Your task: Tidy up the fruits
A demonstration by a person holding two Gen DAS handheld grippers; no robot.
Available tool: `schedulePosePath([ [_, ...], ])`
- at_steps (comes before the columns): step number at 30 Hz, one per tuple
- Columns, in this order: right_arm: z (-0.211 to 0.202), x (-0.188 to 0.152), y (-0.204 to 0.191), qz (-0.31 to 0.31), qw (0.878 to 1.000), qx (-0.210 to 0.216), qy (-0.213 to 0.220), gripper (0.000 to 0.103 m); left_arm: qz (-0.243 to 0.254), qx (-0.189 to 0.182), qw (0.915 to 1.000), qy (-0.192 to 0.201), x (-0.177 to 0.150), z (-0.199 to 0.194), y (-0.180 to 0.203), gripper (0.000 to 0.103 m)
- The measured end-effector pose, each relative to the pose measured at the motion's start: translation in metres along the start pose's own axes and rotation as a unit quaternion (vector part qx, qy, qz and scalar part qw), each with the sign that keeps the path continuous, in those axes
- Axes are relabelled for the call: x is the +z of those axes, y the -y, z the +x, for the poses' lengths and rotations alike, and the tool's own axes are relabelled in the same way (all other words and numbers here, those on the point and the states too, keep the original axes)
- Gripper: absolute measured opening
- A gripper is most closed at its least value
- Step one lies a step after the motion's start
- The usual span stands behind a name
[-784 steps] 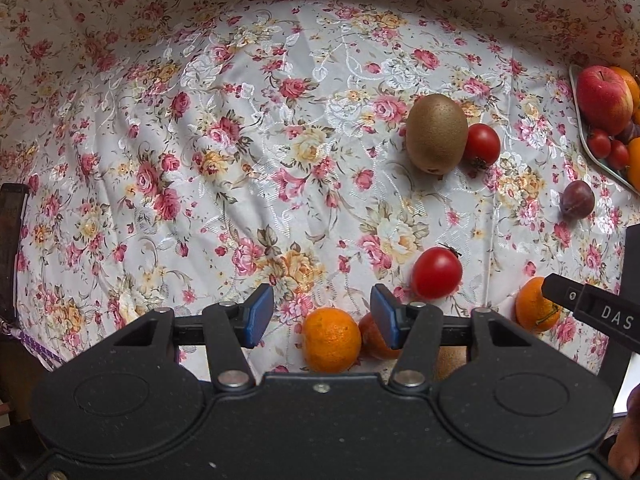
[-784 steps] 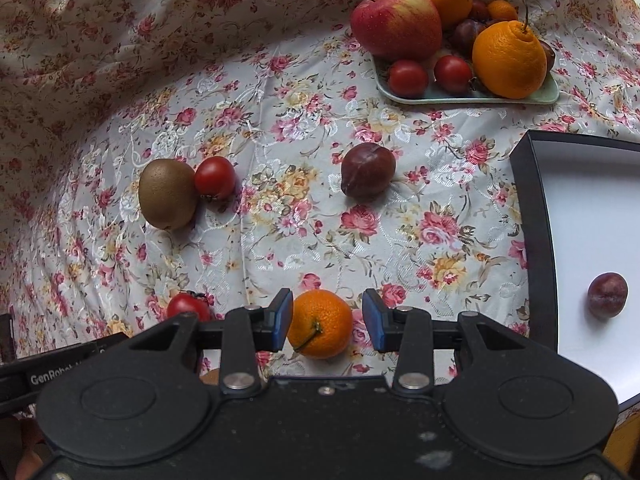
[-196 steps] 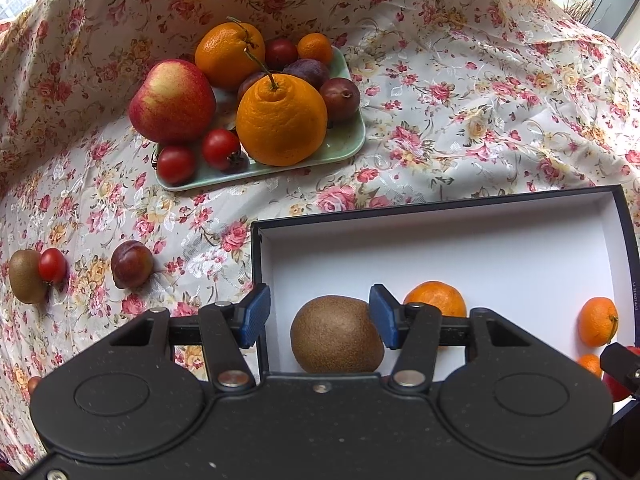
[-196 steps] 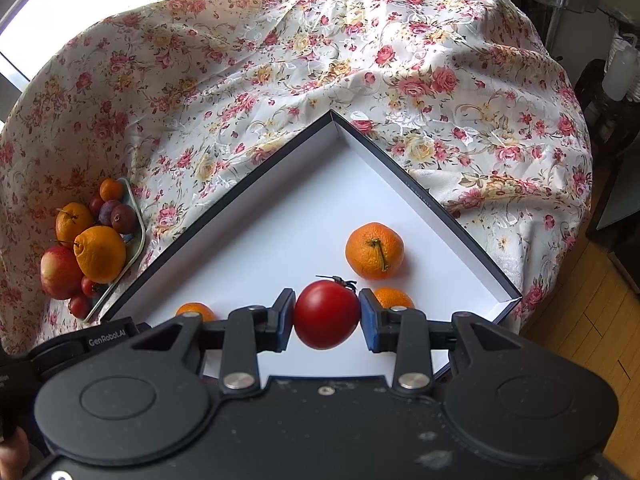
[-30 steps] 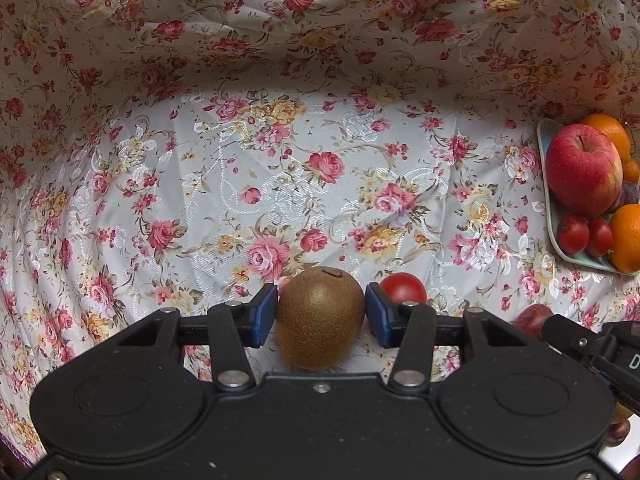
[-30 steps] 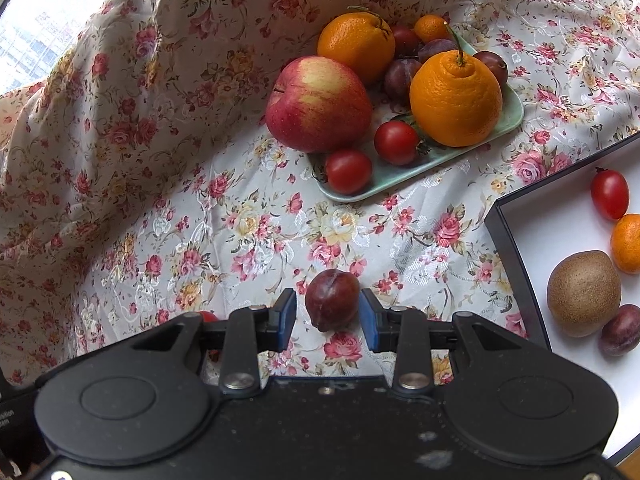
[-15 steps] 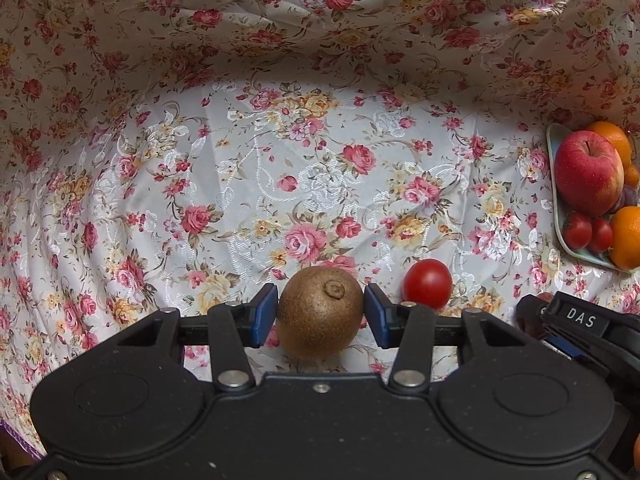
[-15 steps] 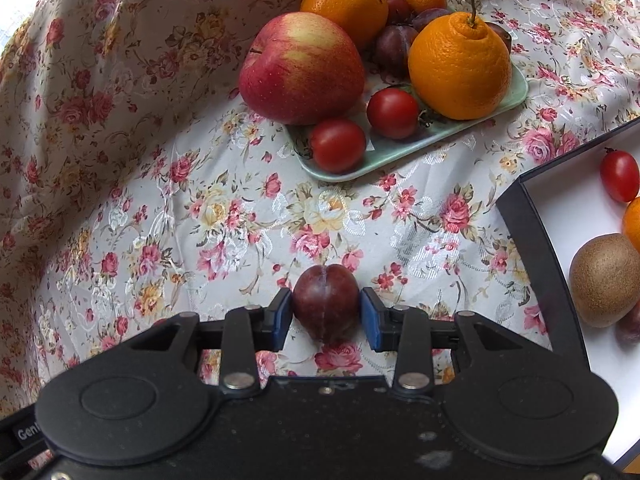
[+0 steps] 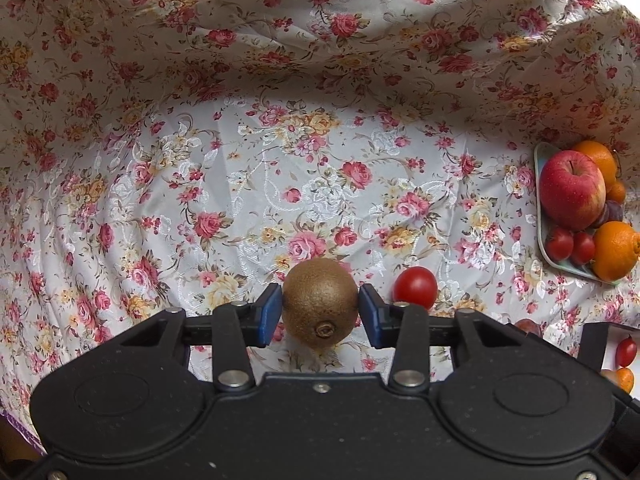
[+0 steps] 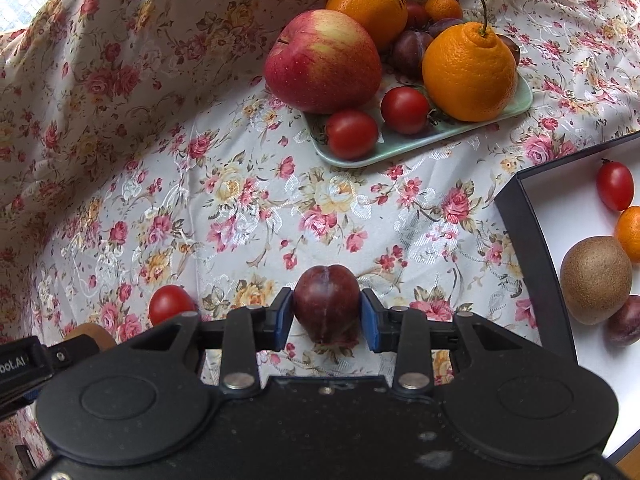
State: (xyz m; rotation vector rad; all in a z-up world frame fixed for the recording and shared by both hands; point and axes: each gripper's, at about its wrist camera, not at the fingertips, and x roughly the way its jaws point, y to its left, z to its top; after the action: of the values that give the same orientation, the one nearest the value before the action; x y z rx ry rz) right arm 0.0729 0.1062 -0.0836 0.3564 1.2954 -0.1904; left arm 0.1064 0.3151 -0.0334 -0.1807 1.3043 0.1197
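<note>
My left gripper [image 9: 320,312] is shut on a brown kiwi [image 9: 320,300], its blue pads touching both sides. A red tomato [image 9: 415,289] lies on the floral cloth just right of it, also in the right wrist view [image 10: 171,304]. My right gripper [image 10: 326,316] is shut on a dark plum [image 10: 327,300] above the cloth. The black-rimmed white box [image 10: 532,240] at the right holds a kiwi [image 10: 595,279], a plum [image 10: 626,321], a small orange [image 10: 630,232] and a tomato [image 10: 615,185].
A pale green plate [image 10: 420,144] at the back holds an apple [image 10: 322,62], two large oranges, plums and two tomatoes; it also shows in the left wrist view [image 9: 542,216]. The floral cloth rises as a wall behind and to the left.
Both grippers have lifted their fruits slightly; the kiwi has rolled in the left jaws so its stem end faces the camera. The plate and box look nearer in the right view.
</note>
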Motion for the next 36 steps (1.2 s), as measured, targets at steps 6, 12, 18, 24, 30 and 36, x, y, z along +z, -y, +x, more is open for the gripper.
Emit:
schedulePosePath([
  [6, -0.013, -0.006, 0.016, -0.022, 1.000, -0.001, 0.005, 0.038, 0.007, 0.019, 0.9995, 0.025, -0.001, -0.011, 0.007, 0.020],
  [12, -0.026, -0.005, 0.034, -0.015, 1.000, 0.008, 0.009, 0.037, 0.002, 0.020, 0.9997, 0.015, 0.000, -0.004, 0.004, 0.026],
  [18, -0.029, 0.000, 0.037, -0.003, 1.000, 0.023, 0.004, 0.037, -0.010, 0.000, 0.9999, -0.014, 0.002, 0.008, -0.007, 0.033],
  [24, -0.033, -0.001, 0.032, -0.001, 0.999, 0.048, -0.011, 0.037, -0.006, 0.016, 0.9997, -0.016, -0.003, 0.012, -0.012, 0.050],
  [30, -0.041, -0.012, 0.026, -0.035, 0.999, 0.041, -0.001, 0.037, -0.010, 0.023, 0.9996, -0.012, -0.002, 0.007, -0.004, 0.052],
  [36, -0.048, -0.025, 0.046, -0.066, 0.997, 0.020, 0.016, 0.037, -0.014, 0.028, 0.9994, 0.013, -0.001, -0.011, 0.016, 0.052],
])
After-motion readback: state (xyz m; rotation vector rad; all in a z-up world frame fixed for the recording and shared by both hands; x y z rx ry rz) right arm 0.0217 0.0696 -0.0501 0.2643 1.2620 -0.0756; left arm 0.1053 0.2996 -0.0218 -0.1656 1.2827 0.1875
